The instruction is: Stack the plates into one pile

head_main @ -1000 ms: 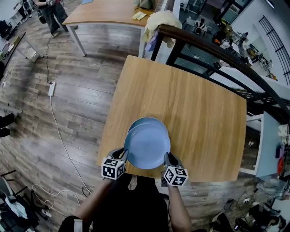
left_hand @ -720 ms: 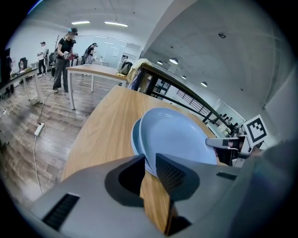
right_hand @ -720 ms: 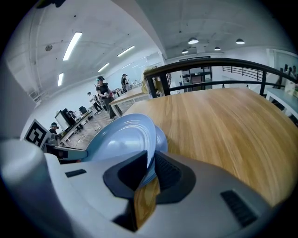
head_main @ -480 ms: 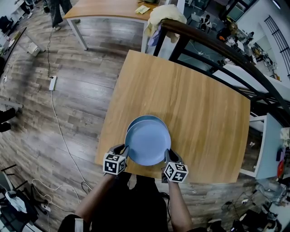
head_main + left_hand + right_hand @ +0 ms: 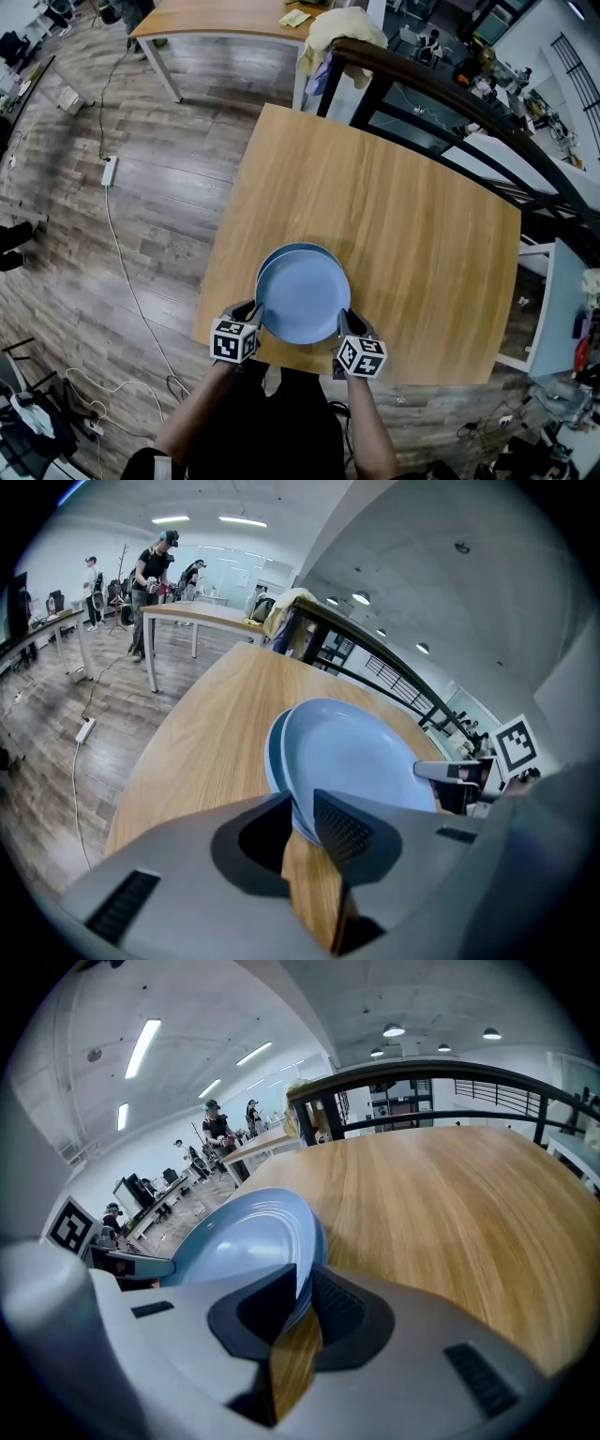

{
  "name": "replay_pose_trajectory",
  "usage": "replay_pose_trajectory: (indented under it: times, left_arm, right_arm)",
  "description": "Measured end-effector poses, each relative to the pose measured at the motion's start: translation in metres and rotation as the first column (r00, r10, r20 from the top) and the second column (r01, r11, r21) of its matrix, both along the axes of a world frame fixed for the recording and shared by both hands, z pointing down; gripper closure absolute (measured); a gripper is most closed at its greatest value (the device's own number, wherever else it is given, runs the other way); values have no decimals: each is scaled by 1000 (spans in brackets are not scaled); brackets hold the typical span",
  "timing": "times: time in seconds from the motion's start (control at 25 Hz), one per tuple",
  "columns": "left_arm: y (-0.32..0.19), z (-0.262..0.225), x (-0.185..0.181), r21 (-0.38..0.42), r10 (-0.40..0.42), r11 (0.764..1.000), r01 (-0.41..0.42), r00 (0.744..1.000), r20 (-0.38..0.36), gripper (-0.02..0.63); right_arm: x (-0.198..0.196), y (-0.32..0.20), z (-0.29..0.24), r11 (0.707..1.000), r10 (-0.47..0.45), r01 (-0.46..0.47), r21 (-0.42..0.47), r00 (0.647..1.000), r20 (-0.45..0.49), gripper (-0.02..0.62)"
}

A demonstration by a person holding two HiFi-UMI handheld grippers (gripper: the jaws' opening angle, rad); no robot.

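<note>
Top plate overhangs lower plate near table edge.

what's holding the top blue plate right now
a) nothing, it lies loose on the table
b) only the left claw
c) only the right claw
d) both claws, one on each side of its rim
d: the left claw and the right claw each have a side of the rim of the top plate pinched between their jaws.
</note>
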State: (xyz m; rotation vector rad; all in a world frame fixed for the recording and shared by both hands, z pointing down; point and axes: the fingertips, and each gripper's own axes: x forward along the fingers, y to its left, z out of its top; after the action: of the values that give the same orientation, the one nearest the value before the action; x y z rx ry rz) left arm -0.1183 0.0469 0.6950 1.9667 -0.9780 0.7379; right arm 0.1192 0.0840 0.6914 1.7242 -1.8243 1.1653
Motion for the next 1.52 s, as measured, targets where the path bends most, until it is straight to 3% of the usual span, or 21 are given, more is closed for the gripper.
replay_pose_trajectory:
  times: [0.68,1.52]
  left_arm:
    - [-10,3,-5,-22,-29,999,30,999,43,520]
    - [-16,5,-2,-29,-4,1000,6,998,58,500]
  right_arm:
    - [-5,-14,15,998,-40,40,-43,999,3,523]
    - [-2,-22,18,996,-55,53,-72,998,-21,497]
